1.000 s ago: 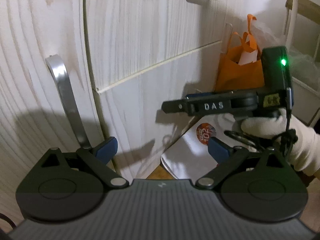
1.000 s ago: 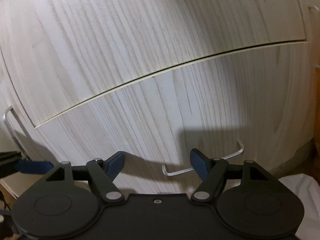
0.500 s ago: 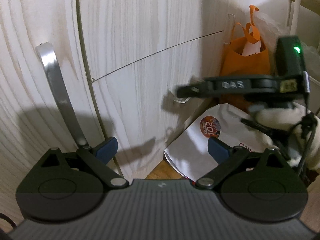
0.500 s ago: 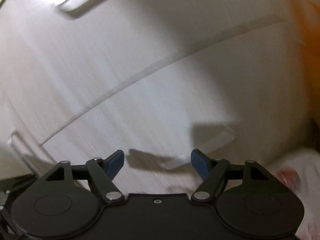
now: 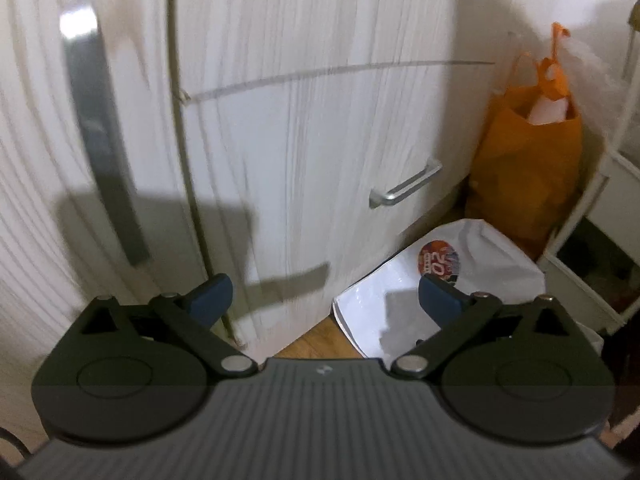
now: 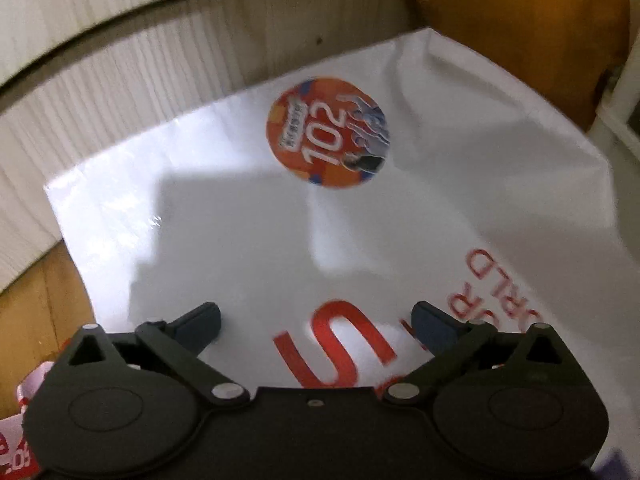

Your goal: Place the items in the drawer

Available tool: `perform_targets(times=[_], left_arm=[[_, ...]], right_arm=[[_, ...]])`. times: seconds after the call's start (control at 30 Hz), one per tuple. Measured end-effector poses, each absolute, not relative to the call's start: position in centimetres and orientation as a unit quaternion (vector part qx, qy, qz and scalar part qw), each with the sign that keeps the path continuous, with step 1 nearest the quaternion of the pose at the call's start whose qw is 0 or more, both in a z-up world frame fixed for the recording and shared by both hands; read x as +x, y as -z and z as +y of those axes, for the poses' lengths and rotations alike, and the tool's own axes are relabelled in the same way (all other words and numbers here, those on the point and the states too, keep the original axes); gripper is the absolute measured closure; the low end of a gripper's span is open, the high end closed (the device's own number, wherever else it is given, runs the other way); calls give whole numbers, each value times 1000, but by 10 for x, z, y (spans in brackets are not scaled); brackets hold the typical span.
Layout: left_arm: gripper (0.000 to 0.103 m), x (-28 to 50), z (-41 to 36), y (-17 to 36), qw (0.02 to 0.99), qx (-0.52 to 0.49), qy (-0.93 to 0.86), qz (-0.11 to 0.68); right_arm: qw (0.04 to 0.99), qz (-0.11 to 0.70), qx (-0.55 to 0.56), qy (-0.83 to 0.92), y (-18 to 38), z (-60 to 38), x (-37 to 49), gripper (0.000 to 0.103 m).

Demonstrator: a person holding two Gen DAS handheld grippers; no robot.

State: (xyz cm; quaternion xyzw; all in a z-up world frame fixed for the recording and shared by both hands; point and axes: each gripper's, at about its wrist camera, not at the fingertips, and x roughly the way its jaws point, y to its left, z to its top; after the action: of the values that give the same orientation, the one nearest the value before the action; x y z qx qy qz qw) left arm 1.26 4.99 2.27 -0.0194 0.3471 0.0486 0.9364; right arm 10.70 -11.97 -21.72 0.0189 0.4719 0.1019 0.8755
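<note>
A white plastic bag (image 6: 320,220) with an orange round "102" logo and red lettering lies on the wooden floor in front of the white wood-grain drawers. My right gripper (image 6: 316,326) is open and empty, hovering close above the bag. My left gripper (image 5: 324,296) is open and empty, facing the shut lower drawer (image 5: 320,140) and its metal handle (image 5: 406,188). The bag also shows in the left wrist view (image 5: 440,276), below and right of that handle.
An orange bag (image 5: 528,168) with white paper inside stands in the corner right of the drawers. A tall cabinet door with a long vertical metal handle (image 5: 100,140) is at the left. A white shelf unit (image 5: 592,240) stands at the far right.
My right gripper has swung down from facing the lower drawer's handle to point at the white bag, leaving the left wrist view. The left gripper has shifted slightly, showing more of the floor.
</note>
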Motion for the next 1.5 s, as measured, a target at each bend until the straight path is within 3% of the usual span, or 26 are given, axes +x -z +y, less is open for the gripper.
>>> perform_targets(times=[0.13,0.47,0.63,0.77,0.87,1.1,1.27,1.5], left_arm=[[1,18,41,-11,933,-26,-50,357],[0,36,9,40,903,5,-60,425],[0,33,-4,53,898,9,-75,433],[0,31,-12,49,899,89,-147,403],[0,20,-27,45,909,94,-119,389],[0,50,-37,57,859,56,-191,471],[0,51,-72,65,875,154,-218,404],[0,23,-54,44,905,43,-206,370]], right_arm=[[907,398,13,-136,230,-123,94,0],[918,355,10,-177,227,-115,84,0],[918,355,7,-179,222,-113,87,0],[918,354,9,-179,220,-113,87,0],[918,354,9,-180,220,-112,87,0],[918,353,8,-180,220,-115,84,0],[918,353,8,-180,223,-112,86,0],[918,354,9,-177,223,-113,87,0]])
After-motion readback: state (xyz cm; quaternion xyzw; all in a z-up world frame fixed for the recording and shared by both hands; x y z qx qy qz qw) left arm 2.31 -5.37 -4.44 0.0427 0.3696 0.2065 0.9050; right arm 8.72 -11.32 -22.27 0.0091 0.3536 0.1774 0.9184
